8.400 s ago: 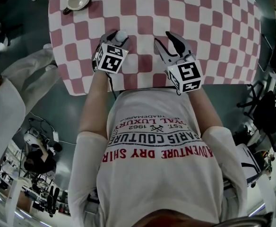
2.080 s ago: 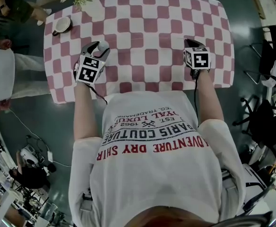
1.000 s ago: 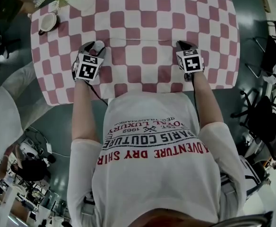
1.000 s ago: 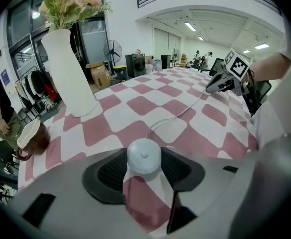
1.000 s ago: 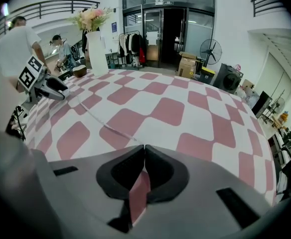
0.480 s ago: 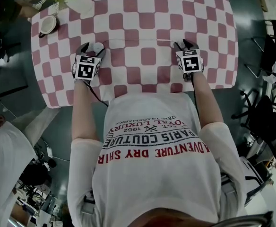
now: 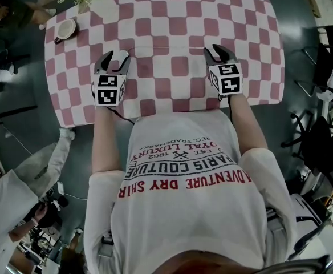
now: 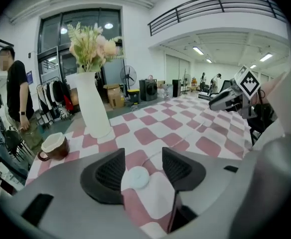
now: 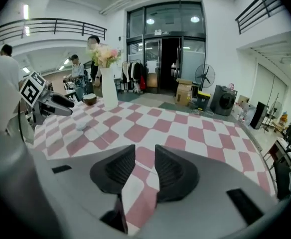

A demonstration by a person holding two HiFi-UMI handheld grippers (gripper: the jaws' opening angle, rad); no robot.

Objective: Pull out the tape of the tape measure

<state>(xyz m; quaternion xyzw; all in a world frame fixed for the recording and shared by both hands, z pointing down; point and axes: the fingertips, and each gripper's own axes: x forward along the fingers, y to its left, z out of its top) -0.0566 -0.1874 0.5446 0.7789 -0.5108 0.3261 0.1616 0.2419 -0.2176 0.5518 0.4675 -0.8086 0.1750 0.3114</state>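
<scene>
Left tool (image 8: 141,164): your jaws stand wide apart, low over the bench (image 7: 178,16).
Tape measure (image 8: 134,178): a small round white case. It lies on the bench between the left tool's jaws, against its left jaw and clear of its right jaw.
Tape (image 8: 187,135): a thin pale line runs from the case across the cloth toward your right tool. Its far end cannot be made out.
Right tool (image 9: 144,158): your jaws are narrow, with a slim gap showing checked cloth. No view shows whether they pinch the tape.
Spacing: the two tools sit well apart, level with each other at the bench's near side.
Vase (image 8: 90,108): white, holding flowers, ahead and left of the left tool.
Cup (image 8: 53,146): brown outside, pale inside. It stands just left of the vase.
</scene>
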